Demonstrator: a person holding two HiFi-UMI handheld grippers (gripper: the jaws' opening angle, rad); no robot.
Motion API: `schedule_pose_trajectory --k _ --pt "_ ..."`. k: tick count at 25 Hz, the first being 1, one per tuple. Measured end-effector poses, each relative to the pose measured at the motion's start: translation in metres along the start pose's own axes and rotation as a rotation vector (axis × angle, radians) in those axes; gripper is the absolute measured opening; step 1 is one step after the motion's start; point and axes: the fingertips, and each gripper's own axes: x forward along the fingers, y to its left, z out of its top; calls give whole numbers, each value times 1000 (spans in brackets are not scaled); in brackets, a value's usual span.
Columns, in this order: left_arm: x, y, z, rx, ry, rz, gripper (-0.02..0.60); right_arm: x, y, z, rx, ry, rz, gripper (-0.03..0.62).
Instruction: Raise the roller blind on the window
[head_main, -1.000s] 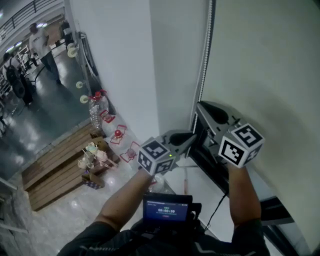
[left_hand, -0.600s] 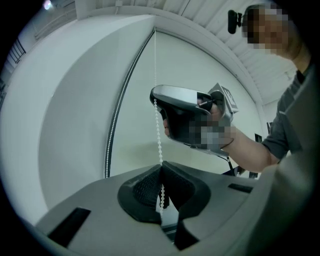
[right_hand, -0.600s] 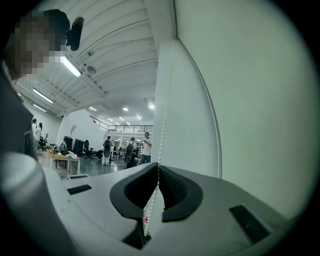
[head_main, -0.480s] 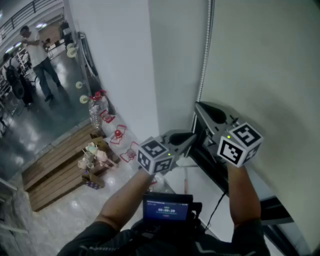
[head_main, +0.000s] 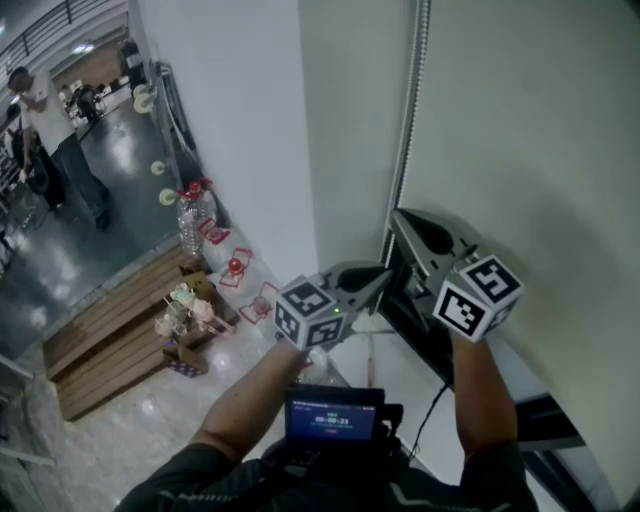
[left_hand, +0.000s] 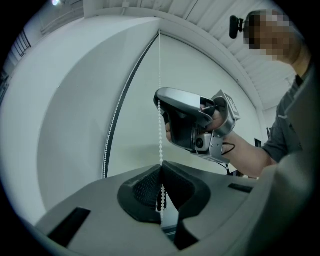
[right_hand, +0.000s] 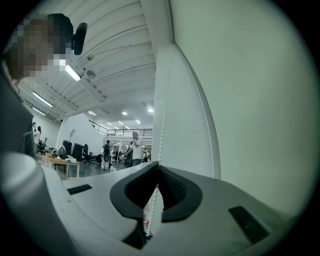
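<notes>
The pale roller blind (head_main: 520, 130) hangs down over the window on the right. Its white bead chain (head_main: 408, 130) runs down the blind's left edge. My right gripper (head_main: 396, 212) is shut on the chain higher up. My left gripper (head_main: 385, 272) is shut on it just below. In the left gripper view the chain (left_hand: 160, 135) drops from the right gripper (left_hand: 159, 97) into the closed left gripper (left_hand: 161, 166). In the right gripper view the right gripper (right_hand: 158, 165) pinches the chain (right_hand: 163, 130), and a second strand (right_hand: 210, 145) hangs beside the blind (right_hand: 250, 100).
A white pillar (head_main: 240, 130) stands just left of the chain. The dark window frame (head_main: 430, 340) runs under my hands. Far below on the left are wooden benches (head_main: 110, 340), bottles (head_main: 192, 220) and a person (head_main: 50, 140) in the hall. A small screen (head_main: 333, 415) sits at my chest.
Both grippers keep their places at the chain. The person in the hall at the upper left has walked further left.
</notes>
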Motion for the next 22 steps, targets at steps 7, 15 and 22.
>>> schedule_pose_trajectory --k 7,15,22 --pt "-2 5 -26 4 38 15 2 0 3 -26 28 23 -20 5" --pt "-2 11 -65 -40 94 47 2 -2 5 -64 46 80 -37 3" --pt "-3 11 -91 -93 131 54 2 -5 3 -94 83 123 -38 3"
